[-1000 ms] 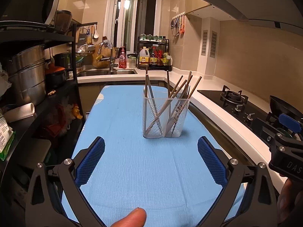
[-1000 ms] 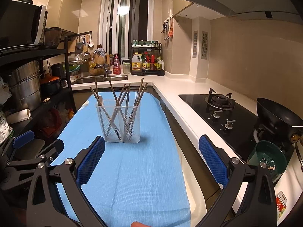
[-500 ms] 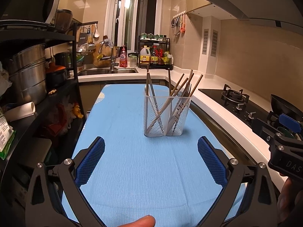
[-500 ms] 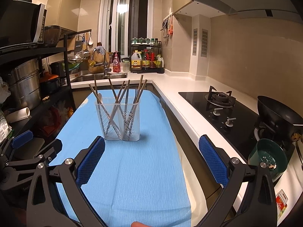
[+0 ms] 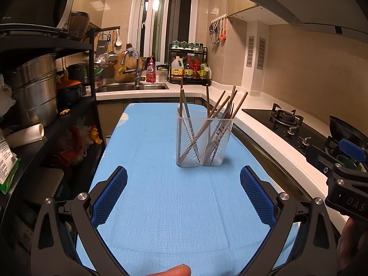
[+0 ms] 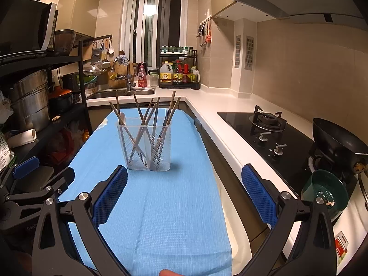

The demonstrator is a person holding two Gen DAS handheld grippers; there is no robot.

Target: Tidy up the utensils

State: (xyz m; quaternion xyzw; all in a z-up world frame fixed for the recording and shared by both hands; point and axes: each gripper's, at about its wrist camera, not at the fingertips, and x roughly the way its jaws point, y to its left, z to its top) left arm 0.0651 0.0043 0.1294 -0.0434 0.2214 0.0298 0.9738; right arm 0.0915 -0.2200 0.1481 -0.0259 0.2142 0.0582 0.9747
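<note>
holder (image 5: 203, 140) slightly farther beyond both tools

A blue cloth (image 5: 161, 195) covers the board, bearing one clear utensil holder (image 5: 202, 142)

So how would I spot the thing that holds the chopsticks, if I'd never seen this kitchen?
Find the long blue cloth that runs down the middle of the kitchen, beside the white counter with the black gas hob. The clear plastic utensil holder stands upright on it, alone. It is see-through, with wooden chopsticks fanning out of its top.
</note>
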